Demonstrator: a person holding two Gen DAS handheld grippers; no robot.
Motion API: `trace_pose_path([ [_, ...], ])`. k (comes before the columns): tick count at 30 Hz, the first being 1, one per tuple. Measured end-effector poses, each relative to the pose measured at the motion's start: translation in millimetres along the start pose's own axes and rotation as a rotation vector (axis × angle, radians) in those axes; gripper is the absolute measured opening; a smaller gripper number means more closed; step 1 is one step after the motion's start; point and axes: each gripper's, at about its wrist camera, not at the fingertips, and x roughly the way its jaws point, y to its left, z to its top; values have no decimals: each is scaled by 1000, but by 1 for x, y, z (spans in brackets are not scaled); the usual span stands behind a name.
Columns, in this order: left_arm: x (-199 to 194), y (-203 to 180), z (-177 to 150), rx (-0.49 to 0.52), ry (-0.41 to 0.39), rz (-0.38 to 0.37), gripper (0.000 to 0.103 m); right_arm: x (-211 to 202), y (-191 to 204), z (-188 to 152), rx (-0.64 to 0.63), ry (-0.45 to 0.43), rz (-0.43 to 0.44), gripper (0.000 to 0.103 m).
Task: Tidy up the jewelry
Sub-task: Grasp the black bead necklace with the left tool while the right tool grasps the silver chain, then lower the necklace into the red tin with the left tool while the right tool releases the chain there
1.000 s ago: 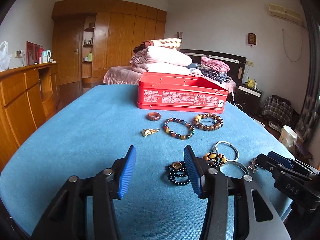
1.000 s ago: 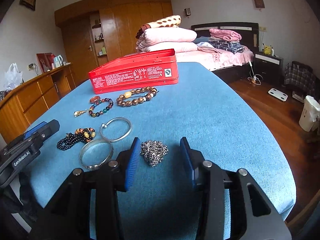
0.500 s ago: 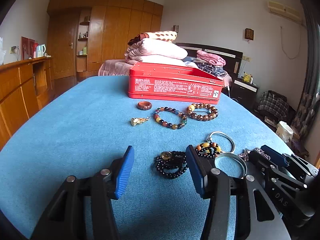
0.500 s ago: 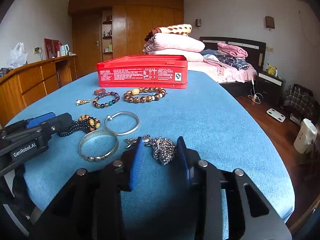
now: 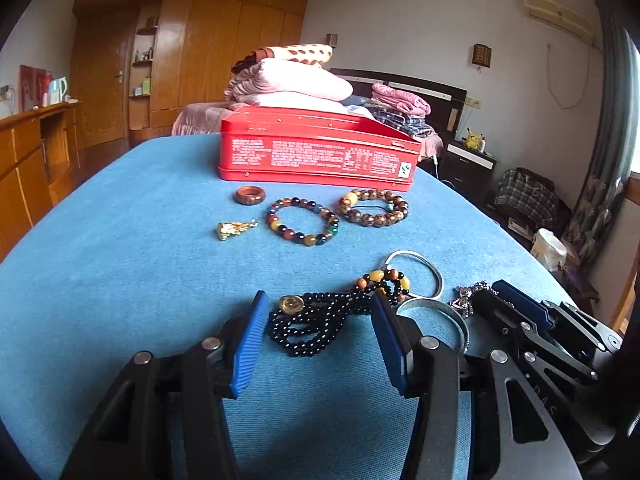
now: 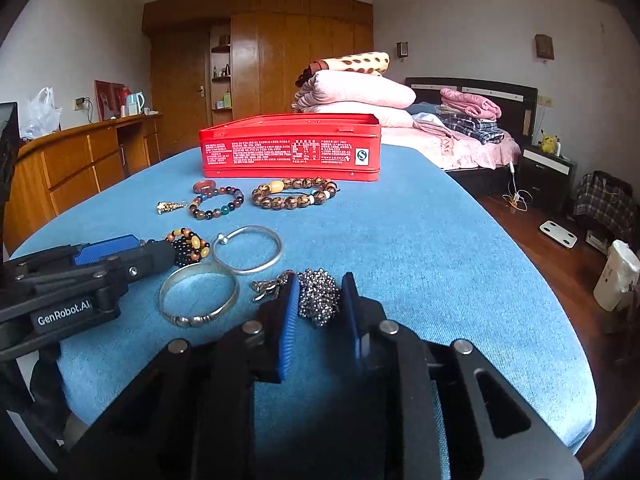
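The right gripper (image 6: 320, 300) has its blue pads narrowed onto the silver chain bundle (image 6: 319, 295), which sits between them on the blue tablecloth (image 6: 420, 248) (whether it is lifted I cannot tell). The left gripper (image 5: 318, 338) stands wide apart, straddling the black bead necklace (image 5: 310, 326) without touching it. Two silver bangles (image 6: 224, 272) lie between the tools; the red tin (image 5: 316, 150) stands farther back, behind the beaded bracelets (image 5: 302, 220).

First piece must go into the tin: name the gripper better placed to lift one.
Right gripper: its pads already flank the silver chain pile. Left gripper is wide open around the black bead necklace.
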Motion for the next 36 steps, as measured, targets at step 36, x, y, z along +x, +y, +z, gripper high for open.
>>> trace_pose_path([
  [36, -24, 15, 33, -69, -114, -20, 19, -18, 0, 33, 40, -37, 71, 15],
])
